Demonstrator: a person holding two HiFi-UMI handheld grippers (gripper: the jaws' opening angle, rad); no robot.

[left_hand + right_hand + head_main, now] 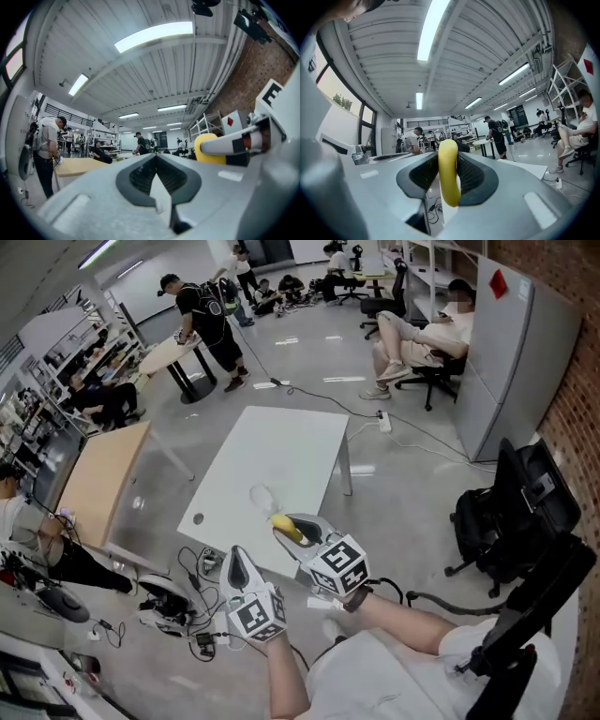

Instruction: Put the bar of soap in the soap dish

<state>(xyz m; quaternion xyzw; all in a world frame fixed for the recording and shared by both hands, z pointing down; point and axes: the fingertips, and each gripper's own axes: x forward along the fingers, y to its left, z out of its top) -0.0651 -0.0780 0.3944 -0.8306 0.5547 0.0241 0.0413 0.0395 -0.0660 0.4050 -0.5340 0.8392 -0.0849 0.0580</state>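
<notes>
A yellow bar of soap (287,528) is clamped edge-on between the jaws of my right gripper (285,523), just over the near edge of the white table (281,451). The right gripper view shows the soap (448,173) upright between the dark pads (476,180). A faint clear dish-like object (262,495) lies on the table just beyond the soap. My left gripper (235,556) hovers off the table's near-left corner, jaws together and empty. The left gripper view shows the soap (208,149) to the right.
A wooden table (98,479) stands to the left. Cables and plugs (183,601) lie on the floor by the near corner. A black office chair (511,512) and a grey cabinet (511,362) are on the right. People stand and sit further back.
</notes>
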